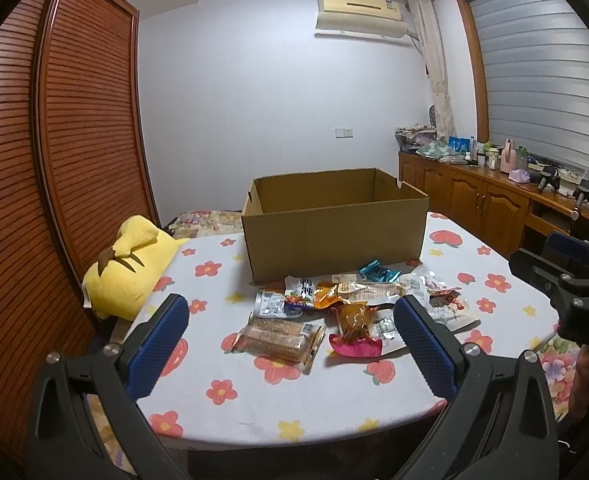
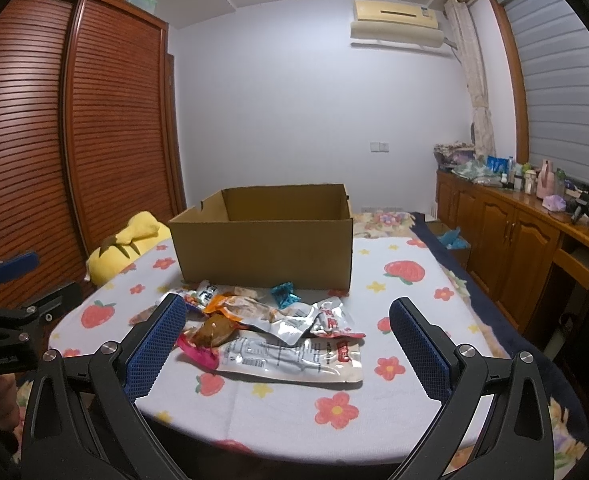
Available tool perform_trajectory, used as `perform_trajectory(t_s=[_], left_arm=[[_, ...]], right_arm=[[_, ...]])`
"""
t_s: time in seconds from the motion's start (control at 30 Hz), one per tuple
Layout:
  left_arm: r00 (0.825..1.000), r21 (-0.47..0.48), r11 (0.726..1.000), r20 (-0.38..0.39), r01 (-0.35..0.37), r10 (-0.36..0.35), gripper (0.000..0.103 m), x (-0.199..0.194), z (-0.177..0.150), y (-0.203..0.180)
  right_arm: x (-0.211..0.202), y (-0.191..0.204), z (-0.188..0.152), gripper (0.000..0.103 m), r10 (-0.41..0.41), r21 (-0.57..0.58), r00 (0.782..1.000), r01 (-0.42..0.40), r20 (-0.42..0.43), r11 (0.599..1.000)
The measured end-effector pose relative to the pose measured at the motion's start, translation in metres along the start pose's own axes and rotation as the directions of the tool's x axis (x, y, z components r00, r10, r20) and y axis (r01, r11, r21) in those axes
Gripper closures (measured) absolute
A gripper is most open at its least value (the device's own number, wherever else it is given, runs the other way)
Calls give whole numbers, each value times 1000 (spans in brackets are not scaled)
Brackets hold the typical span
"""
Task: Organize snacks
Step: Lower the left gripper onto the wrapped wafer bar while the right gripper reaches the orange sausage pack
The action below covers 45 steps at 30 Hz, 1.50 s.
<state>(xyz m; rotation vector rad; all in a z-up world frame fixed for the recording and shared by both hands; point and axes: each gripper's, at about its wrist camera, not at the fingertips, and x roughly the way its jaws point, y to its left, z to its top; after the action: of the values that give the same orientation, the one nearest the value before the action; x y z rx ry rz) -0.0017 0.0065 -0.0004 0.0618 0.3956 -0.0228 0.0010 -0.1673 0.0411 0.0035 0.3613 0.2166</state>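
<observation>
An open cardboard box [image 1: 334, 236] stands on the flowered table cover [image 1: 254, 396]; it also shows in the right wrist view [image 2: 266, 252]. Several snack packets lie in a pile before it: a biscuit pack [image 1: 280, 338], a pink-ended packet [image 1: 356, 330], a teal wrapper [image 1: 376, 272], a large clear white packet [image 2: 294, 360], an orange packet [image 2: 234, 304]. My left gripper [image 1: 290, 344] is open and empty, above the table's near edge. My right gripper [image 2: 288, 344] is open and empty, above the pile's near side. It also shows at the right of the left wrist view [image 1: 566, 276].
A yellow plush toy [image 1: 130, 272] lies at the table's left edge. A slatted wooden wardrobe [image 1: 54, 160] stands left. A wooden sideboard [image 2: 514, 232] with bottles and clutter runs along the right under the window. A bed lies behind the box.
</observation>
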Motion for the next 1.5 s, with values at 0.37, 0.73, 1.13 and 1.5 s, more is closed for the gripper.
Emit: perform_trajectory(t_s=[0.37, 0.73, 1.13, 1.5], left_arm=[[998, -9, 1000, -67, 19, -20, 0, 30, -15, 8], [988, -11, 999, -151, 45, -46, 0, 78, -29, 21], [963, -37, 995, -252, 92, -98, 2, 126, -36, 28], [925, -17, 986, -344, 165, -160, 3, 163, -34, 36]], right_arm=[[28, -3, -5, 3, 55, -38, 996, -57, -65, 998], [77, -22, -8, 12, 122, -73, 975, -138, -183, 988], [130, -32, -8, 18, 176, -97, 932, -216, -316, 972], [180, -9, 2, 19, 254, -128, 879, -329, -403, 936]])
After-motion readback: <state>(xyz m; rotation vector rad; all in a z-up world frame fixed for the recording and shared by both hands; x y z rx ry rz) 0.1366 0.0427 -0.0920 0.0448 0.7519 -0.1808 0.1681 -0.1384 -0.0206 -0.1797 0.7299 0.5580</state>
